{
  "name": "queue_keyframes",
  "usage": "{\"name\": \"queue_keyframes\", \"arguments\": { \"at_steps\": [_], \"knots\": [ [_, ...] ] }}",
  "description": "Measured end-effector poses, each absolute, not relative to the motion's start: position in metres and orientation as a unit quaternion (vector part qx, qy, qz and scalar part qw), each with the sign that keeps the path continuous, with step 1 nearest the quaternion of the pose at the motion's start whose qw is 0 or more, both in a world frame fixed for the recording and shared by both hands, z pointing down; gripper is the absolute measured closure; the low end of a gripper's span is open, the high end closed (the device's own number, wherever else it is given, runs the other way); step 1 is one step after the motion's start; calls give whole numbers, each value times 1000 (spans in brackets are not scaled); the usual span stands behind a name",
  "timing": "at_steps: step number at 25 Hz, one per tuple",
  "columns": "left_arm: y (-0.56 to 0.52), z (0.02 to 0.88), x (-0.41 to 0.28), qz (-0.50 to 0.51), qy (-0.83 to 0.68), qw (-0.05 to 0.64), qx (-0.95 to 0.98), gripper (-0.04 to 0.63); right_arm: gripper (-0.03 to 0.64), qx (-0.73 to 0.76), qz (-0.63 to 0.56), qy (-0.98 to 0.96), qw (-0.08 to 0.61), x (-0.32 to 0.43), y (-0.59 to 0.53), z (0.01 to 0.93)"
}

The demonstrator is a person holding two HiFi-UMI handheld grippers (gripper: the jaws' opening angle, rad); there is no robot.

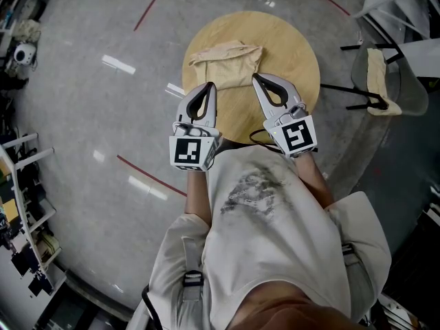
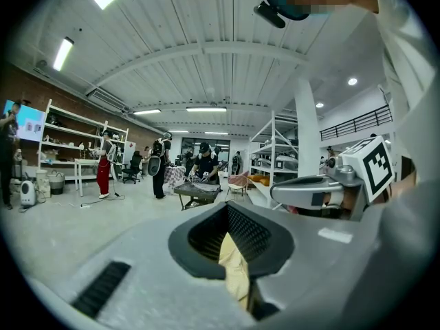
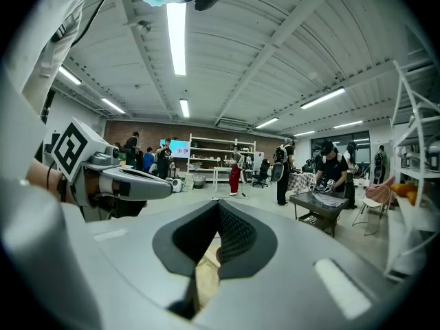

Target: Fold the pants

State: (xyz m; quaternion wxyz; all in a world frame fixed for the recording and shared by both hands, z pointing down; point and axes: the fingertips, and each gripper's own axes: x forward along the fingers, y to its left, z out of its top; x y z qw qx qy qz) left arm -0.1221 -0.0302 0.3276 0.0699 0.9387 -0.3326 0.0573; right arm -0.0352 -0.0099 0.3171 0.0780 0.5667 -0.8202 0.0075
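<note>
Beige pants [image 1: 227, 62] lie folded in a compact bundle on the far half of a round wooden table [image 1: 295, 53]. My left gripper [image 1: 210, 85] and right gripper [image 1: 255, 78] are held side by side over the table's near part. Their tips reach the bundle's near edge. Both are shut with nothing visibly caught between the jaws. In the left gripper view the shut jaws [image 2: 227, 208] frame a slit of beige cloth [image 2: 235, 270] below, and the right gripper [image 2: 309, 190] shows alongside. The right gripper view shows the same shut jaws [image 3: 218, 205] with beige beneath.
A chair [image 1: 385, 81] with a beige cloth on it stands right of the table. Shelving [image 1: 24, 205] lines the left. Red lines [image 1: 148, 177] cross the grey floor. Several people work around a low table [image 2: 199, 191] far across the hall.
</note>
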Motion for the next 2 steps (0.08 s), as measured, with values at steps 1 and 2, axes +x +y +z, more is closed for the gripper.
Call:
{"name": "queue_keyframes", "arguments": {
  "at_steps": [1,2],
  "knots": [
    [-31,328,-122,58,-332,70,939,588,611,566,4,-821,78,-35,-11,317],
    [-31,329,-122,58,-332,69,939,588,611,565,0,-821,78,-35,-12,317]
  ]
}}
